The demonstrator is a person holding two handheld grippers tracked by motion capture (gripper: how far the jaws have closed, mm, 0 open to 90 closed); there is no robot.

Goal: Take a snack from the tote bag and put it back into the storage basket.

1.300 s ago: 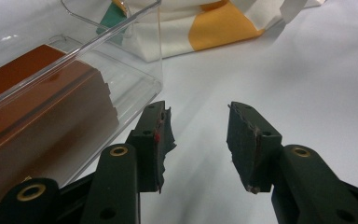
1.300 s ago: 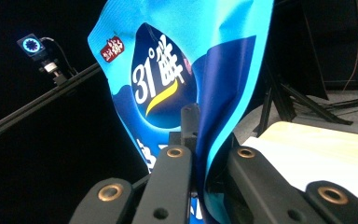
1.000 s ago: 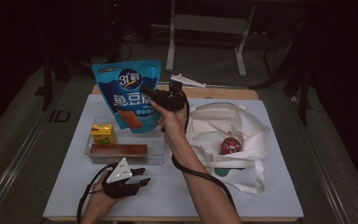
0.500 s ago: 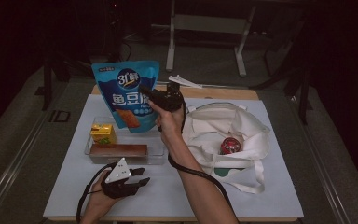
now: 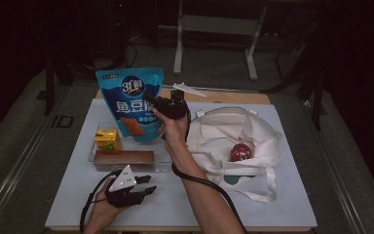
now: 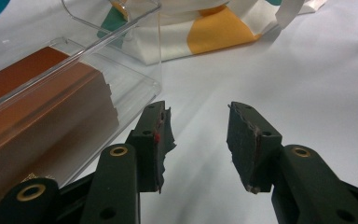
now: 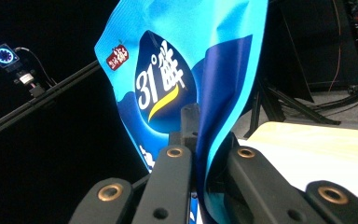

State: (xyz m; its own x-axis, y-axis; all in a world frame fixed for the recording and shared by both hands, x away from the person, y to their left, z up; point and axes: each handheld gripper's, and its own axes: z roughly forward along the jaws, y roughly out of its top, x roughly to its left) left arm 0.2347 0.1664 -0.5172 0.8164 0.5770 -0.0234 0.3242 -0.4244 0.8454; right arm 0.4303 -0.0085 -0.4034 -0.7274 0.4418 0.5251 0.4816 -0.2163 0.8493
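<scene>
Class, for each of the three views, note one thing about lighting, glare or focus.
High view: the white table is lit, the room around it nearly black. Left gripper view: the clear tray shows bright edge glints, and the jaws cast soft shadows on the table. Right gripper view: the blue bag is bright against a dark background; the nearest jaw parts look soft.

1. Your right gripper (image 5: 169, 105) is black, and the snack bag (image 5: 130, 100) in its jaws is bright blue with a darker blue drop shape, white characters and an orange-brown picture.
2. Your left gripper (image 5: 142, 185) is black, topped by a pale grey plate.
3. In the clear tray (image 5: 161, 161) you have a yellow carton (image 5: 107, 140) with green print and a long brown box (image 5: 123, 159).
4. Your tote bag (image 5: 233, 141) is cream, with teal and orange-yellow patches; a red ball (image 5: 240, 151) lies inside.
5. The table cover (image 5: 292, 195) is white.
</scene>
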